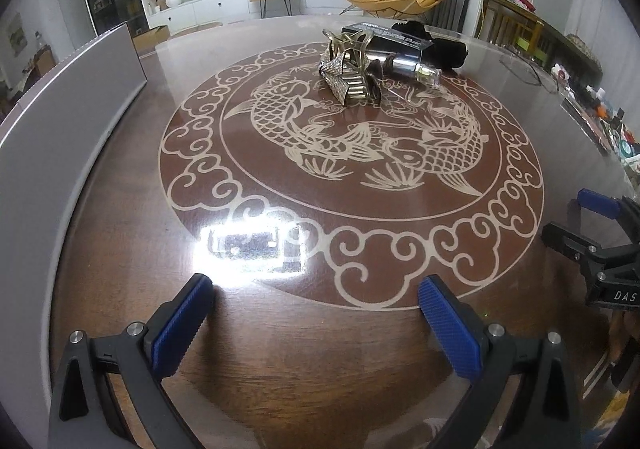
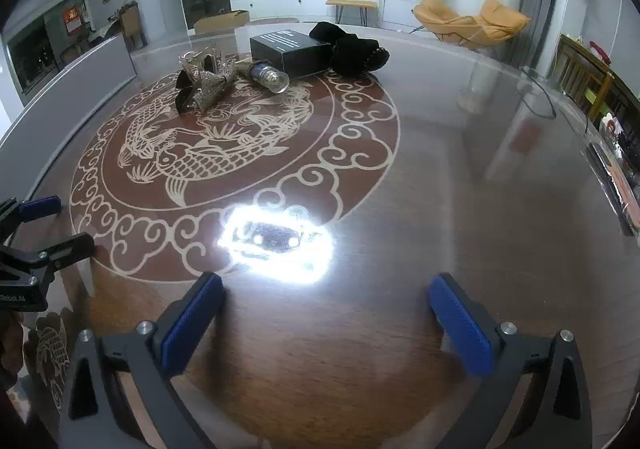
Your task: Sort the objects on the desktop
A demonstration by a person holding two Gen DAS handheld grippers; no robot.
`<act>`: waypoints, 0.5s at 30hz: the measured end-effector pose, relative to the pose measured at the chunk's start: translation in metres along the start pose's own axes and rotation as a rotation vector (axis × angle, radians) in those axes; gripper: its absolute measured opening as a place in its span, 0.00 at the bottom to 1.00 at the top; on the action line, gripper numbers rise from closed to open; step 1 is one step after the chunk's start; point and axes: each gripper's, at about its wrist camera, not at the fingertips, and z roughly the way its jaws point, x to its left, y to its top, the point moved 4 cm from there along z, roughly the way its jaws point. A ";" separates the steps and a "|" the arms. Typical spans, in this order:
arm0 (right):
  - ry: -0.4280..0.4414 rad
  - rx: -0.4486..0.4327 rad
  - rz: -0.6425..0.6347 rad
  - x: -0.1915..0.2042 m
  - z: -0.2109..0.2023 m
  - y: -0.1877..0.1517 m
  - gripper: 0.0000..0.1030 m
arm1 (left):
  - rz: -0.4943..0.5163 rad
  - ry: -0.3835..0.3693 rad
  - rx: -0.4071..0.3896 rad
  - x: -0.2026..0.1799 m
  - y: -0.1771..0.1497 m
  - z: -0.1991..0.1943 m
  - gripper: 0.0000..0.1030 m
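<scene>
Glossy round table (image 1: pixel 120 209) with koi inlay holds hair claw clips (image 1: pixel 352 69), a glass bottle (image 1: pixel 416 67) and black box (image 1: pixel 394 38) clustered at its far side. Both the left gripper (image 1: pixel 316 313) and right gripper (image 2: pixel 326 309) gape empty near the front edge; best to reach in for the nearest clip first.

You see a glossy glass-topped wooden table (image 1: pixel 120 249), a shiny metallic hair clip (image 1: pixel 350 69), a matt black box (image 2: pixel 290 49), and ribbed blue pads (image 1: pixel 180 325).
</scene>
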 end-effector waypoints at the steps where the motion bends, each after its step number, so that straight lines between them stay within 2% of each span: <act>1: 0.000 0.000 0.000 0.000 0.000 0.000 1.00 | -0.001 0.000 -0.003 0.000 0.000 0.000 1.00; 15: 0.000 0.000 0.000 0.000 0.000 0.000 1.00 | 0.011 -0.011 0.011 0.000 0.000 0.000 1.00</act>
